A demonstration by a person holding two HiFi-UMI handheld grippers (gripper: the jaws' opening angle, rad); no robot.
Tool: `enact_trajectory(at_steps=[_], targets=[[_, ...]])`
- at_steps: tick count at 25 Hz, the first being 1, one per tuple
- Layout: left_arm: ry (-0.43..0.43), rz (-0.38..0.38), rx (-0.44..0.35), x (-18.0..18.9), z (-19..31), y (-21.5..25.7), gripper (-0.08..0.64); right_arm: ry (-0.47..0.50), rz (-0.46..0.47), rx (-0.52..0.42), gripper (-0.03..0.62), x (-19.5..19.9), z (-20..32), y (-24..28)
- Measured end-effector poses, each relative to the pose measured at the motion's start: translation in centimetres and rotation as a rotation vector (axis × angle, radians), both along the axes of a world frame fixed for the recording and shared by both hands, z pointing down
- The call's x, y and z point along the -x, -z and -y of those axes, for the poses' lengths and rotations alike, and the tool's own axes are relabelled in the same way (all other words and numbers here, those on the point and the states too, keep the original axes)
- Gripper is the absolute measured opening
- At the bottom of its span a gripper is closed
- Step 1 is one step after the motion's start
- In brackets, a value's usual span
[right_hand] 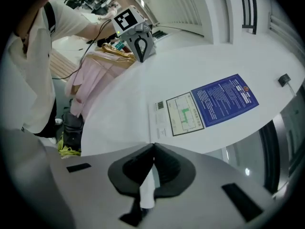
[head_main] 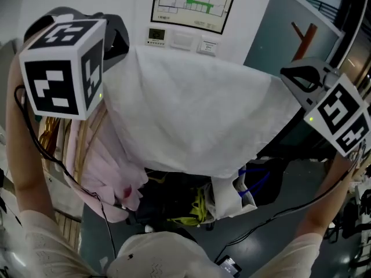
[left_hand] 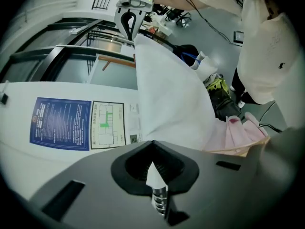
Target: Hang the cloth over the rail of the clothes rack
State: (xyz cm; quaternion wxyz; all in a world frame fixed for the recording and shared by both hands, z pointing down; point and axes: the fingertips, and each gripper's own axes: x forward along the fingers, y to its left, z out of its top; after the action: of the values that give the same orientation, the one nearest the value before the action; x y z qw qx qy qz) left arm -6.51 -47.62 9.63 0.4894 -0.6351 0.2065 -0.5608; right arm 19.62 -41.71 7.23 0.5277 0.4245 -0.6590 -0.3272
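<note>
A white cloth point(head_main: 191, 114) is stretched wide between my two grippers, in front of a white wall. My left gripper point(head_main: 131, 50) is shut on its upper left corner, and a white sliver shows between its closed jaws point(left_hand: 152, 165). My right gripper point(head_main: 285, 74) is shut on the upper right corner, with cloth pinched in its jaws point(right_hand: 151, 171). The cloth point(left_hand: 167, 99) runs from one gripper to the other point(left_hand: 132, 36). Below left stands a wooden rack point(head_main: 75, 141) carrying pink garments point(head_main: 113, 172). The cloth's lower edge hangs beside them; I cannot tell if it touches.
The wall carries a floor plan point(head_main: 194, 2), switches point(head_main: 182, 39) and a blue notice point(left_hand: 59, 123). A dark bag and yellow items point(head_main: 194, 210) lie on the floor below the cloth. Cables point(head_main: 272, 216) trail from both grippers. Dark glass panels point(head_main: 301, 16) stand to the right.
</note>
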Motion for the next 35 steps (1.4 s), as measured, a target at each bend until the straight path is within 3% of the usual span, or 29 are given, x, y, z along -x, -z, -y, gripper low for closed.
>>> enact_trajectory(at_steps=[4, 8, 14, 19, 21, 25, 29, 35], targets=[[0.084, 0.002, 0.049, 0.9, -1.2, -2.3, 0.011, 0.002, -0.022, 0.017, 0.017, -0.7, -1.5, -1.9], [0.153, 0.019, 0.03, 1.9, -1.3, -3.3, 0.011, -0.017, -0.089, -0.019, 0.017, -2.3, -2.1, -2.4], [0.265, -0.041, 0.124, 4.4, -0.8, -4.9, 0.012, -0.033, -0.106, 0.044, 0.02, -4.0, -1.9, -3.4], [0.21, -0.111, 0.1, 3.7, -1.0, -2.7, 0.012, -0.077, -0.096, 0.052, 0.027, -5.3, -2.0, -3.3], [0.203, -0.107, 0.066, 3.4, -0.4, -1.4, 0.014, -0.095, -0.084, 0.056, 0.074, -5.6, -2.0, -2.9], [0.166, -0.071, 0.014, 1.4, 1.0, -0.3, 0.058, -0.121, -0.106, 0.035, 0.074, -5.5, -1.3, -2.8], [0.177, -0.032, 0.027, 1.5, 1.6, -1.6, 0.063, -0.137, -0.129, 0.046, 0.073, -5.0, -1.1, -3.0], [0.178, -0.062, 0.031, 1.8, 1.7, -1.6, 0.063, -0.15, -0.138, 0.07, 0.072, -4.9, -0.8, -3.1]])
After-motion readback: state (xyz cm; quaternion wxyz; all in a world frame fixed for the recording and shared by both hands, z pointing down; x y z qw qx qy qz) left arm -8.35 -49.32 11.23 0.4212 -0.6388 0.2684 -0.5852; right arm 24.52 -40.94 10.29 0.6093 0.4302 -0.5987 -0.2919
